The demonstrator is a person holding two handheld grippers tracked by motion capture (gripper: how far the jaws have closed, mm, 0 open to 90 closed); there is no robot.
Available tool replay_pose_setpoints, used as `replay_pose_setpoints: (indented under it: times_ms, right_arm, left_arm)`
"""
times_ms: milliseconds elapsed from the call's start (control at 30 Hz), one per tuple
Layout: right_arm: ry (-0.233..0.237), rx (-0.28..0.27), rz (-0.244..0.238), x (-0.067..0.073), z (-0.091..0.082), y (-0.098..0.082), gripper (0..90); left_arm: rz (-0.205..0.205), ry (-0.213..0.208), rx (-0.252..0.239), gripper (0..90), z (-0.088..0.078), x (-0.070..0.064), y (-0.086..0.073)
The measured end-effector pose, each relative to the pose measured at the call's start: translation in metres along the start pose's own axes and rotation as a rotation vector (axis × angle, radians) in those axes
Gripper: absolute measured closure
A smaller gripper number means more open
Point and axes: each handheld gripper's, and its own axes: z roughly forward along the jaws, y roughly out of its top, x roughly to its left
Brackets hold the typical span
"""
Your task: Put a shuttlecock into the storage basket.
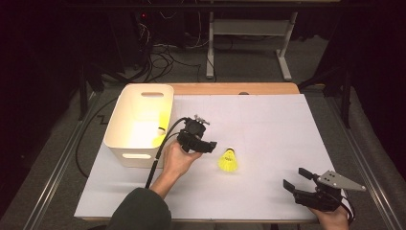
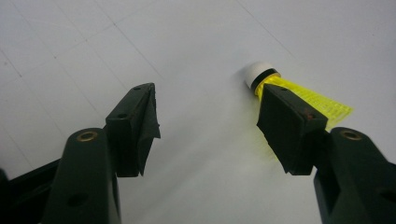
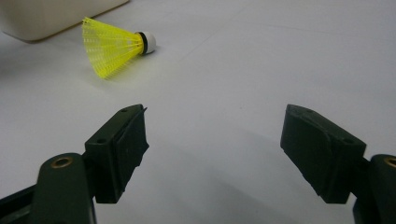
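White sheet (image 1: 268,124) covers table; dark floor beyond. Cream bin (image 1: 125,146) at left edge, handle slot up, positioned as likely drop target; yellow item inside. Left gripper (image 1: 209,145) jaws wide, empty, beside yellow shuttlecock (image 1: 228,161) lying on side mid-sheet. Right gripper (image 1: 296,179) wide, empty, parked clear. No legible writing.

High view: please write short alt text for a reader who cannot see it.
A yellow shuttlecock lies on a white table beside the open left gripper. A cream bin stands at left; the open right gripper rests near right.
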Motion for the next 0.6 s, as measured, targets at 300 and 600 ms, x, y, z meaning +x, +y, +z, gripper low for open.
replay_pose_setpoints:
  times_ms: [300, 600]
  right_arm:
    - [-0.004, 0.003, 0.002, 0.0, 0.001, 0.0, 22.9]
    - [-0.005, 0.004, 0.006, -0.001, 0.001, 0.0, 23.0]
  left_arm:
    - [0.014, -0.009, 0.008, 38.6, 0.001, -0.002, -0.011]
    - [0.029, -0.006, 0.018, 39.3, 0.001, -0.003, -0.023]
